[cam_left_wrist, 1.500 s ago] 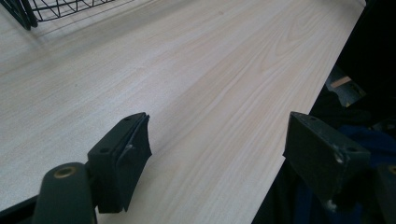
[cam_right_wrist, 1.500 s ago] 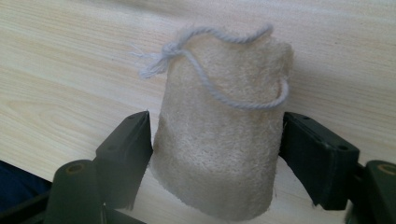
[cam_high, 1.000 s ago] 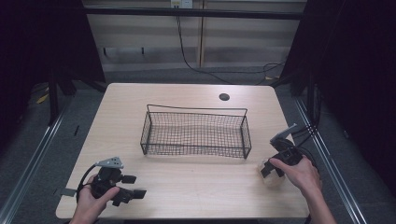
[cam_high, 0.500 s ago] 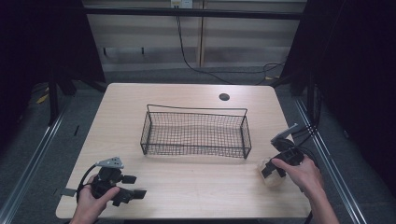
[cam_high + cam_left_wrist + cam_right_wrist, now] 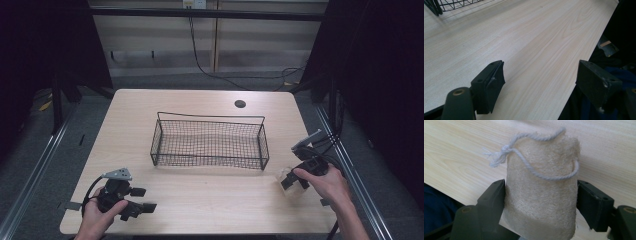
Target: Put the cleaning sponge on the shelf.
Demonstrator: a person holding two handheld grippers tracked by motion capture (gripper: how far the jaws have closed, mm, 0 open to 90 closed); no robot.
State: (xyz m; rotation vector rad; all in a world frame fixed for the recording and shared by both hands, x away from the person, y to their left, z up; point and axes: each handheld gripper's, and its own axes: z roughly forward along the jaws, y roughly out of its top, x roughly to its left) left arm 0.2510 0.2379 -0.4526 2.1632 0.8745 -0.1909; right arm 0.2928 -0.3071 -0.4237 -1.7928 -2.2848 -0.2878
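A pale loofah sponge [image 5: 541, 182] with a white string loop stands on the wooden table [image 5: 210, 200] near its right edge. My right gripper [image 5: 540, 202] has just been closing on it, and both black pads now press against its sides. From above, that right gripper [image 5: 290, 181] lies low by the loofah [image 5: 286, 186], held in the person's hand. My left gripper [image 5: 145, 199] rests at the table's front left, open. In the left gripper view its jaws [image 5: 541, 77] stand wide apart over bare wood at the table's edge.
A black wire basket [image 5: 210, 160] stands in the middle of the table, with nothing in it that I can see; one corner of the basket [image 5: 449, 3] shows in the left gripper view. A round cable hole [image 5: 240, 104] sits at the back. Dark floor surrounds the table.
The right hand has shifted only slightly around the loofah. The left hand and its gripper have kept still.
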